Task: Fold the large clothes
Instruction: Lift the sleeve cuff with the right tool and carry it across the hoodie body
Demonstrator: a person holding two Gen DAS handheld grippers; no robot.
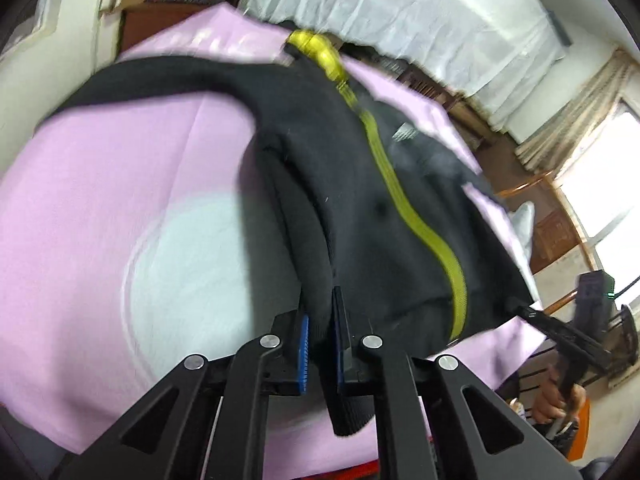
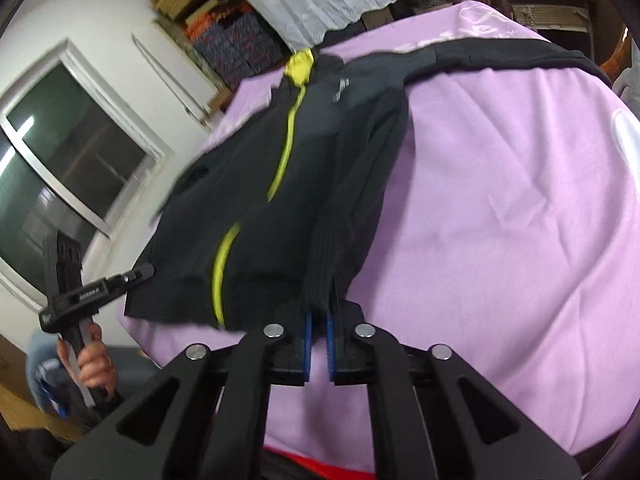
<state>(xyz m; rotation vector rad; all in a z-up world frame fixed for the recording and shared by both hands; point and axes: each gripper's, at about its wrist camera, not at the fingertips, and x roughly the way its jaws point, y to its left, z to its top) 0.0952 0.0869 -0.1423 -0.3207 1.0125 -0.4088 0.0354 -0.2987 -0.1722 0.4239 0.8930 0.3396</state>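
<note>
Left wrist view: motion blur smears the black jacket (image 1: 340, 168), its yellow zipper (image 1: 404, 200) and the pale chest logo (image 1: 406, 132), which cannot be read. The hem corner hides between the pads of the left tongs (image 1: 320, 344). The right tongs (image 1: 524, 314) show only as a thin tip; the hand (image 1: 556, 400) holding them is partly cut off. Right wrist view: the far sleeve (image 2: 500, 54) runs past the tabletop (image 2: 500, 220) edge, and the white lettering (image 2: 436, 42) is illegible.

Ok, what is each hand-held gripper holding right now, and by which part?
Both are shut on the black jacket: the left hand-held gripper and the right hand-held gripper each pinch a ribbed edge at its bottom corners, on either side of the yellow zipper.
</note>
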